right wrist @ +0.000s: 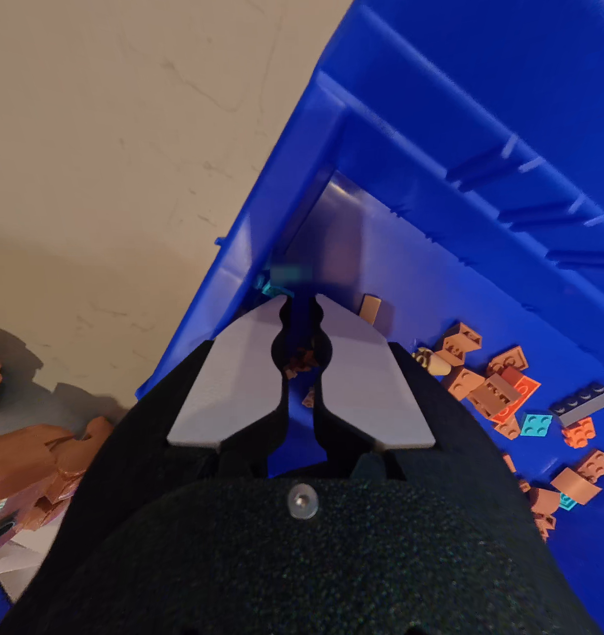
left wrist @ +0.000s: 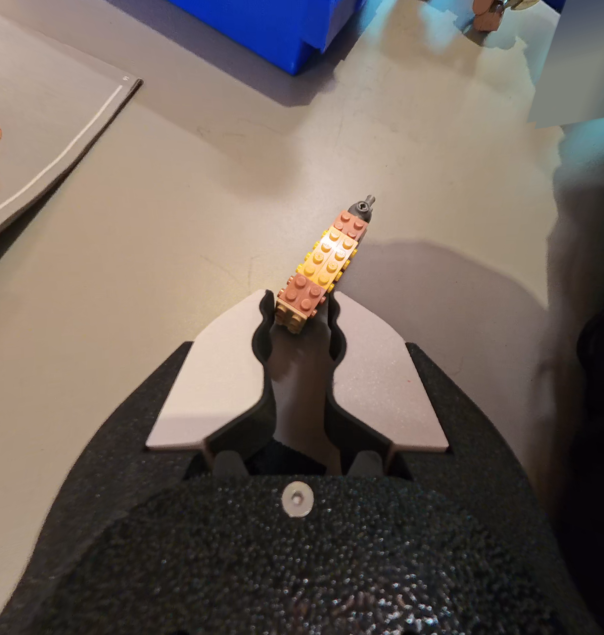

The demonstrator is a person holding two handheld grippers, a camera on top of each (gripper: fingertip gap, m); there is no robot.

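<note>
over the worktop point(left wrist: 156, 240) my left gripper point(left wrist: 298, 305) pinches a brick strip point(left wrist: 328, 264) by its end, so it could pivot loose, while my right gripper point(right wrist: 301, 302), narrowly parted, holds nothing i can make out.

Warm indoor light is casting soft shadows across the table point(left wrist: 176, 261); glare is catching the yellow bricks point(left wrist: 331, 254), while wide-angle edges are bending and blurring.
</note>
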